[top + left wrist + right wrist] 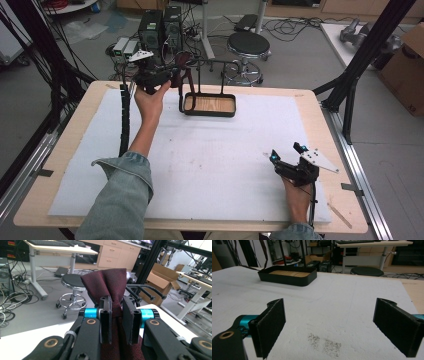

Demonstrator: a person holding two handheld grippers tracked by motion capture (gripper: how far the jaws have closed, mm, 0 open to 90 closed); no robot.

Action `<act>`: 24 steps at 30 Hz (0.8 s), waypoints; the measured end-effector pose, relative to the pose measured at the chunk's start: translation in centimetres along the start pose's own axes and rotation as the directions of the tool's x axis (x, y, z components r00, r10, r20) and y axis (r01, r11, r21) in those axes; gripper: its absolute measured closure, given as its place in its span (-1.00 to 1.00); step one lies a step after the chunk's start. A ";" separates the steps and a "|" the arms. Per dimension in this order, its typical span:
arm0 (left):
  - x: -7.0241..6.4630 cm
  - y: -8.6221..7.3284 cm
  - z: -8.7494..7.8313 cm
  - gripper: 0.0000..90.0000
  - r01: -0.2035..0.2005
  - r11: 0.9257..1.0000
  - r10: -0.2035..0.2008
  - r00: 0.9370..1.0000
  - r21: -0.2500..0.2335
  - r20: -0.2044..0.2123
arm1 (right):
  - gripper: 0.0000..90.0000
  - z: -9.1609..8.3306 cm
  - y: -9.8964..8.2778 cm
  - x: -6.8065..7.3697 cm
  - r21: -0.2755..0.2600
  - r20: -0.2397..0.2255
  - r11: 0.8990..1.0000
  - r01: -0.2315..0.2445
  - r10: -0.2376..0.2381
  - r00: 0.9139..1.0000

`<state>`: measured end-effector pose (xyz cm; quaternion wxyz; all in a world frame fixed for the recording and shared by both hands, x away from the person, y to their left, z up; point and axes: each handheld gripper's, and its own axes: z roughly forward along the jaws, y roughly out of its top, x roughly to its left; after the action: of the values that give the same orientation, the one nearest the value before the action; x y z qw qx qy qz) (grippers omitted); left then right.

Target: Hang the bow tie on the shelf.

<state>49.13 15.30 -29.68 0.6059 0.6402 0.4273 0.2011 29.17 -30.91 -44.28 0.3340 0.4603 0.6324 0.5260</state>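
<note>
Covering wooden table (320, 125), white foam sheet (225, 160), stool (248, 46) beyond

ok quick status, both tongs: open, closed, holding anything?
Left tongs: closed on the dark red necktie, raised by the black stand.
Right tongs: open, holding nothing, low over the white mat.

The high view looks forward and down from above the person's side, taking in the whole table (310, 107) and the floor beyond. The left gripper view sits close behind its jaws, raised, facing outward toward a round stool (72, 281), which the high view also shows (248, 46). The right gripper view rides low over the white mat (342, 302), facing the black tray (287, 277), shared with the high view (210, 111).
</note>
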 end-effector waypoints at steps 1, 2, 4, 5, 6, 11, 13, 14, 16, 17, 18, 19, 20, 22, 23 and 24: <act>0.1 0.1 0.1 0.72 0.002 1.000 -0.002 1.000 0.003 -0.002 | -0.78 0.0 0.0 0.0 0.000 -0.002 1.000 0.000 0.000 1.000; 0.2 0.3 0.3 0.72 -0.001 1.000 0.001 1.000 0.007 -0.005 | -0.78 0.0 0.0 0.0 0.000 -0.002 1.000 -0.001 0.001 1.000; 0.4 0.4 0.5 0.72 -0.001 1.000 0.001 1.000 0.011 -0.014 | -0.78 0.0 0.0 0.0 0.002 -0.003 1.000 -0.002 0.002 1.000; 0.4 0.4 0.5 0.72 -0.001 1.000 0.001 1.000 0.011 -0.014 | -0.78 0.0 0.0 0.0 0.001 -0.002 1.000 -0.002 0.002 1.000; 0.5 0.4 0.6 0.72 -0.001 1.000 0.001 1.000 0.012 -0.021 | -0.78 0.0 0.0 0.0 0.001 -0.003 1.000 -0.001 0.001 1.000; 1.5 -0.1 1.6 0.72 0.027 0.999 -0.026 0.999 0.039 -0.045 | -0.78 0.0 0.0 0.0 0.001 -0.003 1.000 -0.002 0.002 1.000; 1.8 -0.4 1.8 0.72 0.045 0.998 -0.043 0.998 0.036 -0.044 | -0.78 0.0 0.0 0.0 0.002 -0.003 1.000 -0.002 0.002 1.000; 1.8 -0.4 1.8 0.72 0.045 0.998 -0.043 0.998 0.036 -0.044 | -0.78 0.0 0.0 0.0 0.002 -0.004 1.000 -0.002 0.002 1.000; 2.2 -0.6 2.0 0.72 0.051 0.998 -0.049 0.997 0.041 -0.055 | -0.78 0.0 0.0 0.0 0.002 -0.004 1.000 0.000 0.000 1.000; 2.2 -0.6 2.0 0.72 0.051 0.998 -0.049 0.997 0.041 -0.055 | -0.78 0.0 0.0 0.0 0.002 -0.005 1.000 0.000 0.000 1.000; 2.3 -0.7 2.1 0.72 0.057 0.997 -0.055 0.997 0.043 -0.060 | -0.78 0.0 0.0 0.0 0.002 -0.004 1.000 0.001 -0.001 1.000; 2.4 -0.8 2.2 0.72 0.057 0.997 -0.054 0.997 0.044 -0.062 | -0.78 0.0 0.0 0.0 0.001 -0.005 1.000 0.003 -0.003 1.000; 2.4 -0.8 2.2 0.72 0.057 0.997 -0.054 0.997 0.044 -0.062 | -0.78 0.0 0.0 0.0 0.002 -0.005 1.000 0.000 0.001 1.000; 2.4 -0.9 2.3 0.72 0.057 0.997 -0.054 0.996 0.049 -0.065 | -0.78 0.0 0.0 0.0 0.002 -0.005 1.000 -0.001 0.001 1.000; 2.4 -1.0 2.4 0.72 0.052 0.997 -0.048 0.996 0.053 -0.075 | -0.78 0.0 0.0 0.0 0.001 -0.006 1.000 -0.001 0.001 1.000; 2.5 -1.0 2.4 0.72 0.049 0.997 -0.044 0.996 0.058 -0.074 | -0.78 0.0 0.0 0.0 0.002 -0.005 1.000 0.000 0.000 1.000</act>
<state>52.09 15.69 -31.74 0.5751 0.6401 0.4697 0.1974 29.17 -30.90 -44.29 0.3317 0.4593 0.6338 0.5266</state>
